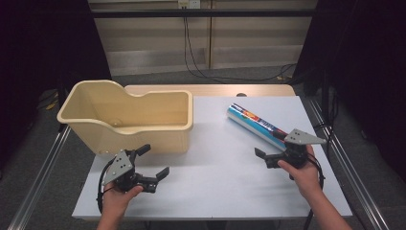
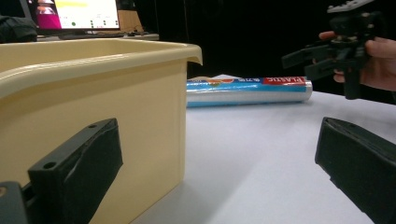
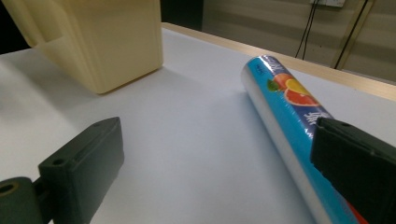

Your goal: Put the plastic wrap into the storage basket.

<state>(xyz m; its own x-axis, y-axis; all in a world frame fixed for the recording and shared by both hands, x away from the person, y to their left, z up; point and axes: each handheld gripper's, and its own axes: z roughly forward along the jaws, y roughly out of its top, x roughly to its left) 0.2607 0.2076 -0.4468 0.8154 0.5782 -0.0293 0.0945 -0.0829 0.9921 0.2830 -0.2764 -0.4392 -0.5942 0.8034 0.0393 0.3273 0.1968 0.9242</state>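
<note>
Jaws on both grippers stand wide apart and hold nothing. The right gripper (image 1: pixel 272 155) hovers just beside the near end of the long blue plastic wrap roll with fruit pictures on it (image 1: pixel 257 125). In the right gripper view, one black jaw sits right over the roll (image 3: pixel 285 100) and the other jaw is off to the side above the bare white table top (image 3: pixel 196 154), so the roll is not yet between them. I think the jaw may be close to touching the roll, but the picture is too blurry there to be sure.

The roll lies flat on the white table top (image 1: pixel 215 182), on the right side, well apart from the big cream plastic tub with a tall curved back (image 1: pixel 129 120). The tub looks empty inside.

The left gripper (image 1: pixel 143 167) waits low, just in front of the tub. In the left gripper view, the tub wall (image 2: pixel 93 93) is very near.

So the job looks like it is only starting. Nothing is picked up yet. My guess is the roll must be grabbed, lifted, and put in the tub. All of that is left to do.
</note>
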